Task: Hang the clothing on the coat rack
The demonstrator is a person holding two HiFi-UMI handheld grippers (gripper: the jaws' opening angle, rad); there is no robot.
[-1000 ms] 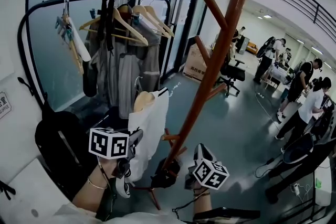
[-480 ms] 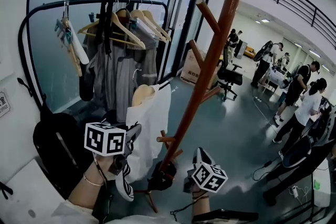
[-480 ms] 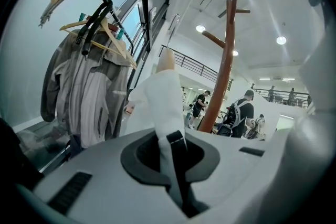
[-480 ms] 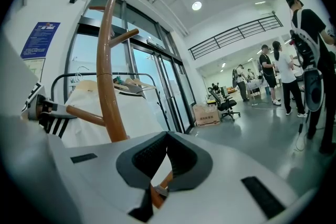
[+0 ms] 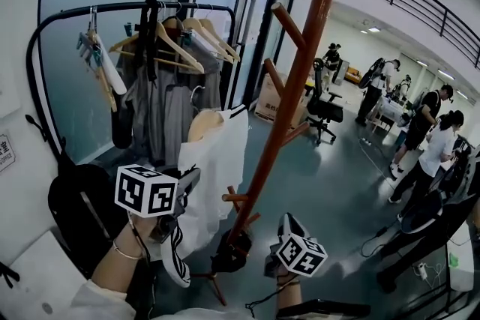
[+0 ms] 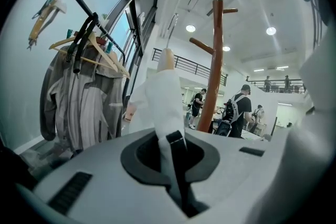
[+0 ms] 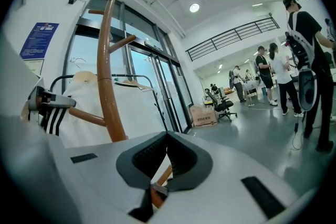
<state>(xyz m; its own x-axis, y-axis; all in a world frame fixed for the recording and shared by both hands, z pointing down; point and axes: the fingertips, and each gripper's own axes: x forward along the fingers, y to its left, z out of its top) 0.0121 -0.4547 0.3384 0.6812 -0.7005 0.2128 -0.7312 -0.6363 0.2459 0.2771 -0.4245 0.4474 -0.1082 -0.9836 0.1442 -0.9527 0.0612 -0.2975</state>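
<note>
The white garment [image 5: 216, 165] on its wooden hanger [image 5: 202, 125] hangs in the air just left of the brown coat rack [image 5: 294, 79]. Its long axis is near upright, hanger shoulder topmost and hem down, and the left gripper [image 5: 189, 187] has its jaws clamped on the black-trimmed edge. The right gripper [image 5: 289, 222], jaws pressed together, points at the rack's foot, where low pegs [image 5: 236, 198] jut toward the cloth. A black clothes rail [image 5: 112, 5] with grey clothes stands behind, a black bag [image 5: 79, 202] sits left, and people [image 5: 439, 150] are well off right.
</note>
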